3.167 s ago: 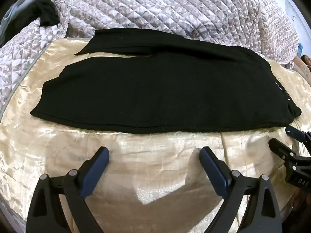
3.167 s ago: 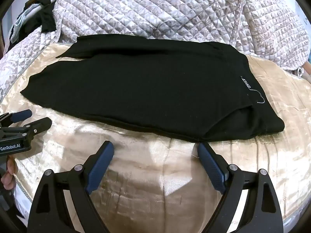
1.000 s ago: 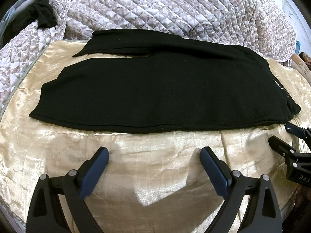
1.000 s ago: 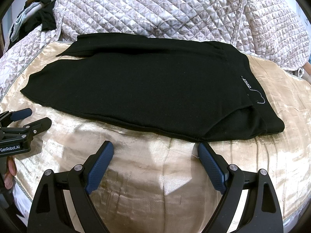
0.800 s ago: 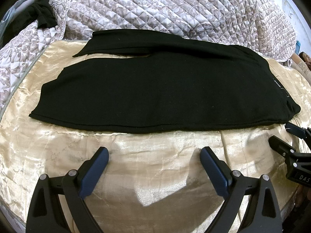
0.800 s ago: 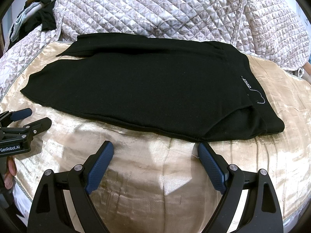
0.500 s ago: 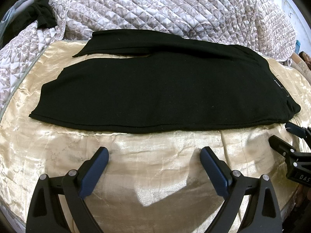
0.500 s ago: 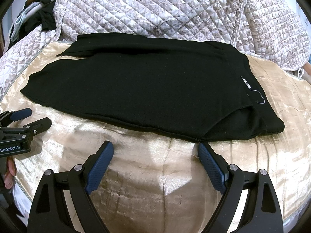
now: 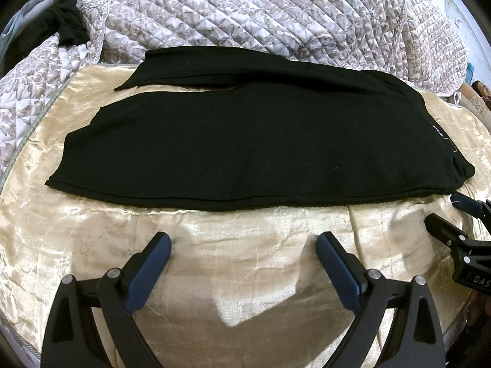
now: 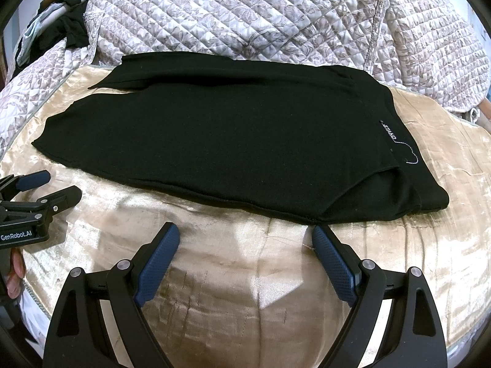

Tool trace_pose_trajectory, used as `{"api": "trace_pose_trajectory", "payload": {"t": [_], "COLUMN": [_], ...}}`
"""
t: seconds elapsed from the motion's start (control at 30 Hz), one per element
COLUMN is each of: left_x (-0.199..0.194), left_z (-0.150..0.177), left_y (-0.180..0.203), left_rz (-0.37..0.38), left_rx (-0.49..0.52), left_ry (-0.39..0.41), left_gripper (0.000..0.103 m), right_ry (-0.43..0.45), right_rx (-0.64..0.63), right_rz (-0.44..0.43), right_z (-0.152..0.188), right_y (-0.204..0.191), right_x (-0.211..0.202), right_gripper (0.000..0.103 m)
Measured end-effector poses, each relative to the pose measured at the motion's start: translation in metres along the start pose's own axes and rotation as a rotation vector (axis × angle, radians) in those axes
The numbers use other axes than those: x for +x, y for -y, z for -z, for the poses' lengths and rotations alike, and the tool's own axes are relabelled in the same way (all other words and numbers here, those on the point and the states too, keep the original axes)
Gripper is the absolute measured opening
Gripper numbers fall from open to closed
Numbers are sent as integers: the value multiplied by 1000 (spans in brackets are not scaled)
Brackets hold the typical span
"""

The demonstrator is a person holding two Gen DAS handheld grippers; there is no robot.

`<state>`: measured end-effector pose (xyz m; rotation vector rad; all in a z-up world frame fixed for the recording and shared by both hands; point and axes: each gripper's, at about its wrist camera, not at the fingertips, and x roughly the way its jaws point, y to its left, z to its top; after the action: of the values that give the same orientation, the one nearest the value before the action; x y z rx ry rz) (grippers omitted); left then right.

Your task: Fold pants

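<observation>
Black pants lie flat on a gold satin sheet, legs to the left, waistband to the right; they also show in the right wrist view, with a white logo near the waistband. One leg is folded over the other, and the far leg's hem sticks out at back left. My left gripper is open and empty, just short of the near edge. My right gripper is open and empty, its right fingertip close to the pants' near edge.
A quilted floral bedspread is heaped behind the pants. Dark clothing lies at the far left back. The other gripper shows at each view's side: the right one, the left one. The sheet's front edge drops off below the grippers.
</observation>
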<state>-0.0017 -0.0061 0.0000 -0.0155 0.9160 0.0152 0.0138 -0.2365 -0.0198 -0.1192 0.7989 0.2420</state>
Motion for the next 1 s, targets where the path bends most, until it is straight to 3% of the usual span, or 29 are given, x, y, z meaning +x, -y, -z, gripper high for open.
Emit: {"api": "trace_pose_trajectory", "payload": {"t": [1.0], "left_x": [-2], "left_z": [1], "left_y": [6], "left_rz": [-3], "left_rx": [4], "left_ry": [3], "left_gripper": [98], "right_ry": [-5], "right_rx": [3], "right_rz": [-6], "right_z": [0], "right_y": [1], "right_x": [1], "right_gripper": [89]}}
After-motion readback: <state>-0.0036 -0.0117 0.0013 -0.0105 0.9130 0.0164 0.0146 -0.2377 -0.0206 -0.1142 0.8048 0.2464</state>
